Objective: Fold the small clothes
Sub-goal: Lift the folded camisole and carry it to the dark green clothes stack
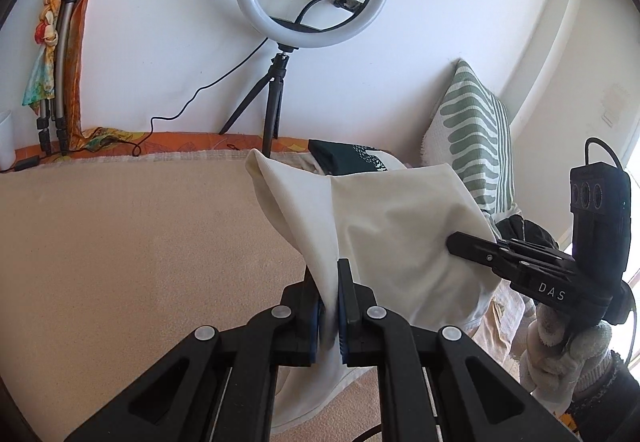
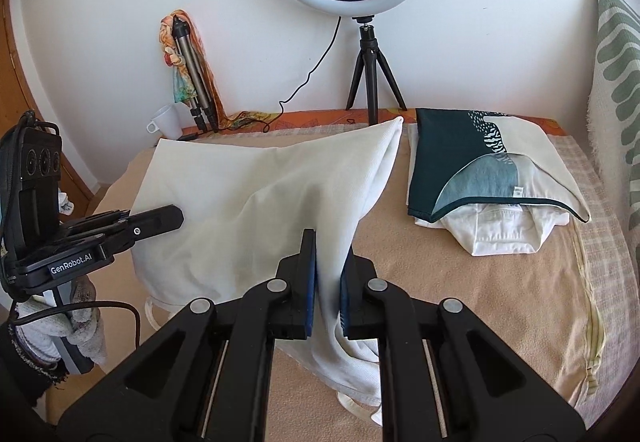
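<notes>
A cream-white cloth (image 1: 400,226) hangs stretched between both grippers above the beige table (image 1: 120,242). My left gripper (image 1: 331,306) is shut on one bunched edge of the cloth. My right gripper (image 2: 329,282) is shut on the other edge of the same cloth (image 2: 260,202). The right gripper also shows in the left wrist view (image 1: 456,240), pressed against the cloth's right side. The left gripper shows in the right wrist view (image 2: 176,218) at the cloth's left edge. The cloth's lower part sags and its far corner (image 2: 394,124) is raised.
A pile of folded clothes (image 2: 480,178), dark green and white, lies at the table's back right. A ring light on a tripod (image 2: 372,82) stands at the back edge. A white mug (image 2: 168,122) and a folded tripod with a scarf (image 2: 192,82) stand back left. A green-patterned cushion (image 1: 476,146) leans at right.
</notes>
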`<state>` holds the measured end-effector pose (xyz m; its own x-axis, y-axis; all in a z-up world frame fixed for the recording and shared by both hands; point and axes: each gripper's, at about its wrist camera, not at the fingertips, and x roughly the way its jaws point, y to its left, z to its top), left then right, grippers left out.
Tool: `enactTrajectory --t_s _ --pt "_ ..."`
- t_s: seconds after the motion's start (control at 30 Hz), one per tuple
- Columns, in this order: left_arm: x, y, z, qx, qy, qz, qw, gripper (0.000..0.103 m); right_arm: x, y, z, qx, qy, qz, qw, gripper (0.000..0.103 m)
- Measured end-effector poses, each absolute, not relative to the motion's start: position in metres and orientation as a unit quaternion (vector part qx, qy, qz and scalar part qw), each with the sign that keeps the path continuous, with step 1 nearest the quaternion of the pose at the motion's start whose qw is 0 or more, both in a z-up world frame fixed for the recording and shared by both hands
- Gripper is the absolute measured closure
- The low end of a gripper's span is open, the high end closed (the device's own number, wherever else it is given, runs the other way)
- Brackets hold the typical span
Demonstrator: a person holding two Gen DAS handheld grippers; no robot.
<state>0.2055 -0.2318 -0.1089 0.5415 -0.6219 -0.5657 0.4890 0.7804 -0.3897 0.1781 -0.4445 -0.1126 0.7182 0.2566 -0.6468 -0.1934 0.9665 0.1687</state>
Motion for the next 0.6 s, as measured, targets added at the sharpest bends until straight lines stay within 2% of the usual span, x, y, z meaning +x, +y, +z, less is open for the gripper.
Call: enactTrajectory --t_s 0.37,0.6 --pt "0.246 -0.334 -0.105 -0.086 0.374 -0.362 0.849 0.099 0.188 -0.545 -0.103 0.072 0.353 0.055 0.931 0.093" --pt "0.291 -0.386 -0.102 -0.078 0.376 -0.372 0.845 0.099 0.222 -0.595 -0.090 0.059 0.349 0.010 0.935 0.093"
